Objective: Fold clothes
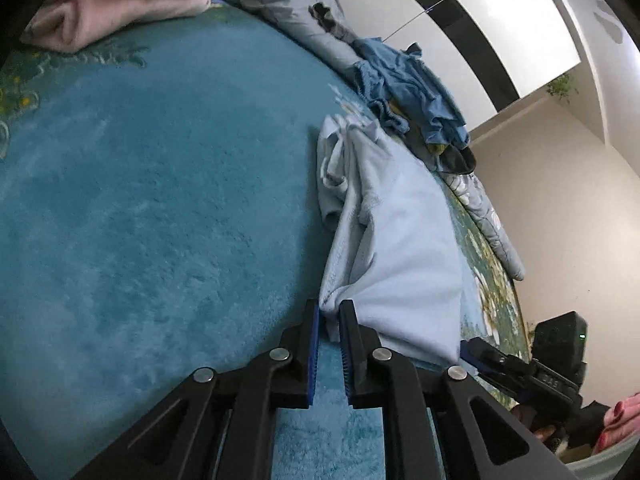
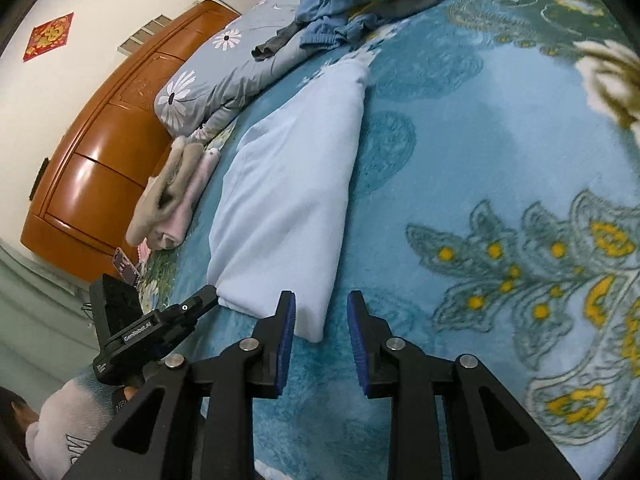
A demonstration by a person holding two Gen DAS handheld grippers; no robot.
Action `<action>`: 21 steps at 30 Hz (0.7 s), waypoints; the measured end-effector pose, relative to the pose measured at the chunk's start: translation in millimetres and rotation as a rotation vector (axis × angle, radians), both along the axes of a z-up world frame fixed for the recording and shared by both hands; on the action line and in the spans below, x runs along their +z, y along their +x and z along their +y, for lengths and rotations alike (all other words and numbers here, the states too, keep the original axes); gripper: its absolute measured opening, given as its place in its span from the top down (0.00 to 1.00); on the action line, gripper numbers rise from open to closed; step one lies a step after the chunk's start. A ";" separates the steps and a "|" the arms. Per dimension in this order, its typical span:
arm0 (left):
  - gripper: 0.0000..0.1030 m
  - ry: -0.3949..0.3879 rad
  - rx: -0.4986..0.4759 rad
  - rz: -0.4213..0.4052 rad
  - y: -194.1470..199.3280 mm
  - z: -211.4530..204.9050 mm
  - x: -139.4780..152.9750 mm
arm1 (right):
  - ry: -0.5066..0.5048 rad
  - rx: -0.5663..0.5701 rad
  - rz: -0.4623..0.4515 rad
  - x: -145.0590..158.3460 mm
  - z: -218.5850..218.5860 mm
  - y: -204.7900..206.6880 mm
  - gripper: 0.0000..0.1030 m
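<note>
Folded pile, far left: a pink and beige folded pile [image 2: 170, 196] sits at the blanket's edge by the wooden headboard [image 2: 100, 152], already done by the look of it.
Left gripper [image 1: 329, 312]: pinching the near corner of the pale blue garment [image 1: 392, 248], pads pressed onto the hem.
Garment: lying lengthwise on the teal blanket [image 1: 160, 200], narrow end far, wide end near.
Right gripper [image 2: 321, 300]: jaws spread, with the garment's other near corner [image 2: 312, 320] just between them, not gripped as far as I can see.
Unfolded heap, far right: the blue clothes [image 1: 408, 92] wait by the grey quilt [image 1: 280, 0].
Tip: I'd bite deeper on the right corner, match heights, then lift both evenly to keep the fold square.
</note>
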State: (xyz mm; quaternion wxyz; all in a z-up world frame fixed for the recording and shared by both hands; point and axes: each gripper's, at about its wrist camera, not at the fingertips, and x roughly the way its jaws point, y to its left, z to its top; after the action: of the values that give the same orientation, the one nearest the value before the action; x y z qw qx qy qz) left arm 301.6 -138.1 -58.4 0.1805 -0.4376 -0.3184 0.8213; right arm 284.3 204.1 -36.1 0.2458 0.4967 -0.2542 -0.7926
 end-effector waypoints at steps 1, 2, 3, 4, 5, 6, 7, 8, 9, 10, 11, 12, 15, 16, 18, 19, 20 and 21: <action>0.89 0.006 0.009 0.012 2.4 -2.8 3.2 | -0.003 -0.001 -0.002 -1.8 -1.2 -0.2 0.67; 0.90 0.006 0.022 0.023 5.3 -5.9 6.3 | -0.006 -0.001 -0.006 -3.9 -2.5 -0.5 0.67; 0.90 0.004 0.033 0.032 7.9 -9.3 9.1 | -0.009 -0.005 -0.010 -6.1 -3.2 -0.8 0.67; 0.90 0.003 0.043 0.037 9.6 -13.3 10.9 | -0.020 -0.014 -0.011 -8.0 -3.8 -0.9 0.67; 0.90 0.006 0.052 0.039 10.7 -17.2 11.9 | -0.037 -0.021 -0.011 -8.9 -5.6 -0.9 0.67; 0.89 0.009 0.062 0.042 11.8 -21.2 13.0 | -0.052 -0.026 -0.013 -9.9 -8.2 -1.0 0.67; 0.89 0.013 0.070 0.044 13.1 -24.7 13.6 | -0.067 -0.031 -0.016 -11.2 -10.9 -1.1 0.67; 0.88 0.016 0.077 0.045 14.1 -26.7 13.7 | -0.083 -0.035 -0.020 -12.5 -13.6 -1.2 0.67; 0.87 0.017 0.083 0.044 13.3 -27.1 13.3 | -0.091 -0.046 -0.020 -13.3 -15.9 -1.0 0.70; 0.87 0.021 0.088 0.043 12.9 -27.2 12.9 | -0.097 -0.059 -0.021 -14.2 -16.8 -0.8 0.84; 0.85 0.027 0.089 0.041 13.9 -27.5 12.6 | -0.103 -0.071 -0.024 -15.3 -16.9 -0.7 0.90; 0.85 0.028 0.087 0.039 14.1 -26.8 12.6 | -0.116 -0.080 -0.031 -16.6 -15.6 -0.9 0.92; 0.80 0.017 0.074 0.041 13.2 -22.6 14.1 | -0.167 -0.089 -0.049 -16.5 -3.3 -3.7 0.94; 0.78 0.012 0.066 0.045 13.1 -20.3 15.5 | -0.182 -0.087 -0.052 -14.7 2.7 -5.5 0.94; 0.76 0.009 0.051 0.052 12.9 -17.1 17.9 | -0.190 -0.083 -0.040 -6.4 18.7 -10.7 0.94; 0.75 0.005 0.041 0.054 11.6 -14.4 19.3 | -0.166 -0.080 -0.028 0.4 27.9 -14.9 0.95; 0.74 0.000 0.032 0.057 10.0 -11.4 20.7 | -0.134 -0.077 -0.015 8.0 37.5 -19.6 0.95; 0.72 -0.003 0.025 0.060 7.5 -8.4 22.3 | -0.112 -0.074 -0.003 15.0 46.8 -24.9 0.95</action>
State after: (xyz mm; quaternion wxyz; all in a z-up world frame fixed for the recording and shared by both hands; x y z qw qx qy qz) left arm 309.1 -146.5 -36.1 0.1790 -0.4092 -0.3170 0.8367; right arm 259.4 250.9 -21.1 0.2433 0.4736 -0.3165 -0.7851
